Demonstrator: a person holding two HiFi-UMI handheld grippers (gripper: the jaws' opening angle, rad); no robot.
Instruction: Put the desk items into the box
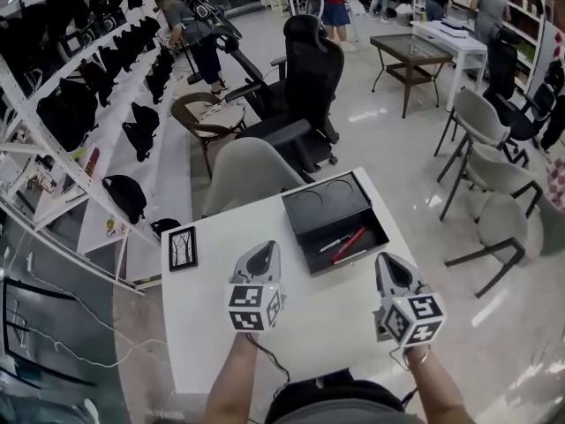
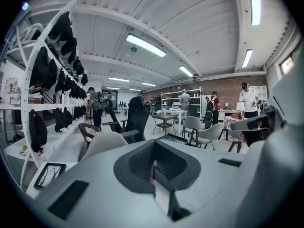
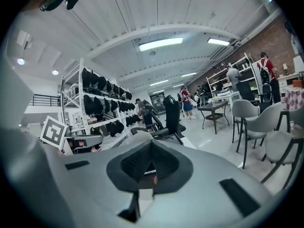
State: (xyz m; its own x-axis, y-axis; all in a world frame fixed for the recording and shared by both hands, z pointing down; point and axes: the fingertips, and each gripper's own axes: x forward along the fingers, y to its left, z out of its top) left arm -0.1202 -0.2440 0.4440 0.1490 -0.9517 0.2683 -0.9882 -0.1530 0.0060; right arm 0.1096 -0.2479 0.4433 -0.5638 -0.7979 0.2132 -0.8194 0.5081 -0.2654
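A person sits at a white table (image 1: 300,325), holding the left gripper (image 1: 263,253) and right gripper (image 1: 386,263) above its near half. Both have their jaws pressed together on nothing. Just beyond lies an open black box (image 1: 322,203) with pens (image 1: 349,244) inside. A small framed picture (image 1: 183,248) lies outside it, nearer the left gripper, which looks best placed to fetch it.

blk box (image 1: 346,221), red pen (image 1: 350,242), wht table (image 1: 309,325).
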